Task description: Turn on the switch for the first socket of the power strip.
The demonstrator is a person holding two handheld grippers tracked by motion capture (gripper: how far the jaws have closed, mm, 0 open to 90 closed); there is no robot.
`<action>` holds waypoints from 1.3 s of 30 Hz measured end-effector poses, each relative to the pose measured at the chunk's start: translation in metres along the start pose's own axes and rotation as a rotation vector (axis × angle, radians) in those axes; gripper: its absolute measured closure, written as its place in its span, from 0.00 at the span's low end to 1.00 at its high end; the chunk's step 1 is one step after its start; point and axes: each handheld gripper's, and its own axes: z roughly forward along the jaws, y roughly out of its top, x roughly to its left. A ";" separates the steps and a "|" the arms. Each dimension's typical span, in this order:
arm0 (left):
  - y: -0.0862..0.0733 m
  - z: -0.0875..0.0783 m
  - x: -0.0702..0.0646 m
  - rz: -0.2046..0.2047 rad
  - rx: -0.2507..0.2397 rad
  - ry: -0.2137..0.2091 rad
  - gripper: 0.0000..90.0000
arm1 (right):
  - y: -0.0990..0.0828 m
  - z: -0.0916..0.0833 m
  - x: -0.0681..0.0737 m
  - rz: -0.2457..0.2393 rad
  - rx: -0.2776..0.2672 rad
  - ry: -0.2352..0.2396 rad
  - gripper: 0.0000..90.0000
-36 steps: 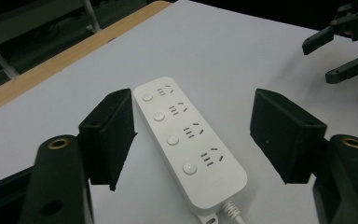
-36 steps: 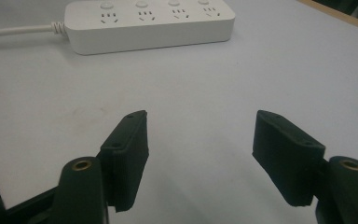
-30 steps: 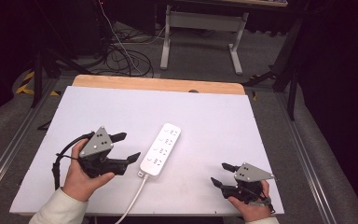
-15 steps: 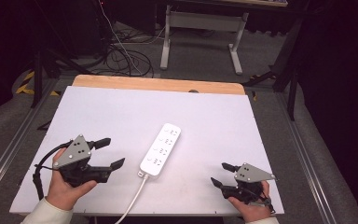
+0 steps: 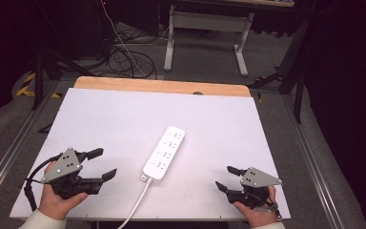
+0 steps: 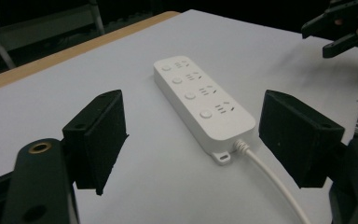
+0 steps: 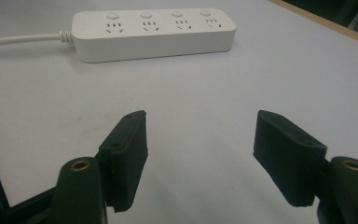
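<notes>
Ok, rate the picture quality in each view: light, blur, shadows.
High view: table evenly lit, room behind dark, strip sharp, faint shadows. Left gripper view: strip crisp, near jaws soft, right gripper blurred at the top corner. Right gripper view: strip clear, jaws slightly soft, no glare.

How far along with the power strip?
Nothing visibly done: the power strip lies flat mid-table, cord trailing off the near edge. In hand: nothing; left gripper and right gripper are open and apart from it. Any grasp remains.
</notes>
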 end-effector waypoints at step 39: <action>-0.045 0.000 0.002 -0.035 0.081 -0.007 0.24 | -0.002 0.001 -0.002 0.011 -0.001 0.005 0.39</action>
